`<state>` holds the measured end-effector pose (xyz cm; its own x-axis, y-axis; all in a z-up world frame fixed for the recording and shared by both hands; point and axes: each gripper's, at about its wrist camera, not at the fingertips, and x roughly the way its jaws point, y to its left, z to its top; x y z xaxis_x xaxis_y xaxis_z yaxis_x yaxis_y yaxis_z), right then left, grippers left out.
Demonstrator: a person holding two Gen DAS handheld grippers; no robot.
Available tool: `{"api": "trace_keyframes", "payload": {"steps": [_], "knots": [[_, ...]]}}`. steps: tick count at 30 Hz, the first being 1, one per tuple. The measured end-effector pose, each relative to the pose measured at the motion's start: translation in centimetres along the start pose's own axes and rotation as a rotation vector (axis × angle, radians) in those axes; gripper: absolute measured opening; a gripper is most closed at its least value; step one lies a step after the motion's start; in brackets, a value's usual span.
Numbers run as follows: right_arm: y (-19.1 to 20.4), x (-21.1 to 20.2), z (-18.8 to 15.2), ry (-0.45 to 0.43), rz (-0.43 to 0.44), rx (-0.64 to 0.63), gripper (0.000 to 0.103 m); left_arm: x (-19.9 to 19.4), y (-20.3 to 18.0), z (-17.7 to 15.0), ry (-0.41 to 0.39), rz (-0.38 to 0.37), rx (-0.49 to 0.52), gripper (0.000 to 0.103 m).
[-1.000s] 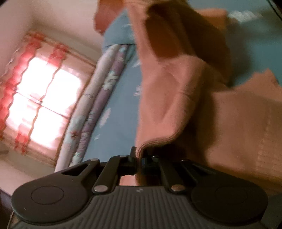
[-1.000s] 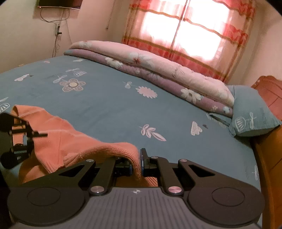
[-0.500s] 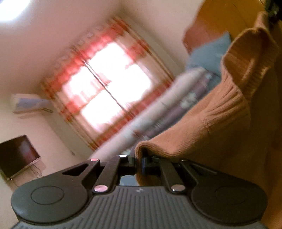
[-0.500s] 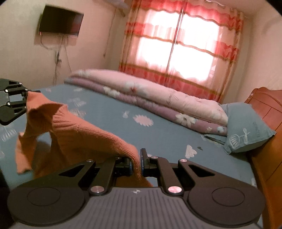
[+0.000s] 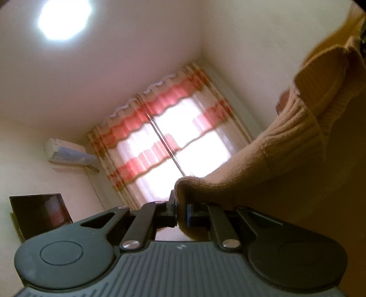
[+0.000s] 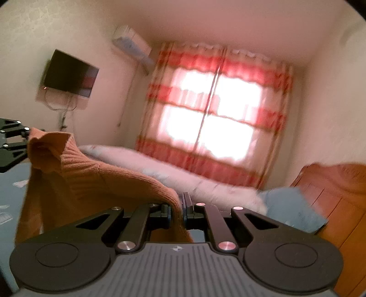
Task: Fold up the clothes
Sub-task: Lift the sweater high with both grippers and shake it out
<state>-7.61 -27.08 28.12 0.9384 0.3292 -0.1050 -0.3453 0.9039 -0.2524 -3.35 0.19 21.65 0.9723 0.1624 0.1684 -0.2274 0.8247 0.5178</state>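
My left gripper (image 5: pixel 181 211): jaws pinching a ribbed edge of the orange sweater (image 5: pixel 286 146), with the knit bunched between them. By a hair they are easing apart, though the pads look to be on the cloth. My right gripper (image 6: pixel 177 212): jaws clamped on another edge of the same sweater (image 6: pixel 91 182), the fabric folded over the left jaw.

In the right wrist view the sweater runs from my right jaws up and to the left, as far as the left gripper (image 6: pixel 13 142), which holds the far corner. The knit hangs slack between the two grips and droops below them, above the blue bedsheet (image 6: pixel 11 194).

Beyond the sweater lies a rolled pink quilt (image 6: pixel 160 169), along the far side of the bed. To the right of the sweater are a blue pillow (image 6: pixel 290 208) and a wooden headboard (image 6: pixel 338 194). Behind the quilt is a window with red-striped curtains (image 6: pixel 217 109). Up and left of the sweater, a wall TV (image 6: pixel 69 74) and an air conditioner (image 6: pixel 132 45).

The left wrist view is tilted up: ceiling light (image 5: pixel 64 18) and curtains (image 5: pixel 169 128). Both views are motion-blurred.
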Motion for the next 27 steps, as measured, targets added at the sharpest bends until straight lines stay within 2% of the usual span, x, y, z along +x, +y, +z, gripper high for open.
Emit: {"api": "trace_keyframes", "payload": {"steps": [4, 7, 11, 16, 22, 27], "knots": [[-0.5, 1.0, 0.8, -0.029, -0.046, 0.009, 0.011, 0.6, 0.7, 0.8, -0.015, 0.007, -0.052, 0.007], [-0.5, 3.7, -0.4, 0.028, -0.078, 0.003, 0.011, 1.9, -0.4, -0.2, 0.016, 0.0, -0.041, 0.007], [-1.3, 8.7, -3.0, 0.157, -0.09, 0.028, 0.011, 4.9, -1.9, -1.9, 0.111, -0.068, -0.043, 0.007], [-2.0, 15.5, -7.3, 0.362, -0.051, 0.09, 0.011, 9.6, -4.9, -5.8, 0.275, -0.172, -0.038, 0.007], [1.1, 22.8, -14.7, 0.565, -0.028, 0.008, 0.011, 13.2, -10.0, -12.0, 0.462, -0.292, 0.013, 0.006], [2.5, 28.7, -20.1, 0.694, -0.022, -0.015, 0.012, 15.9, -13.7, -16.1, 0.561, -0.37, 0.089, 0.006]]}}
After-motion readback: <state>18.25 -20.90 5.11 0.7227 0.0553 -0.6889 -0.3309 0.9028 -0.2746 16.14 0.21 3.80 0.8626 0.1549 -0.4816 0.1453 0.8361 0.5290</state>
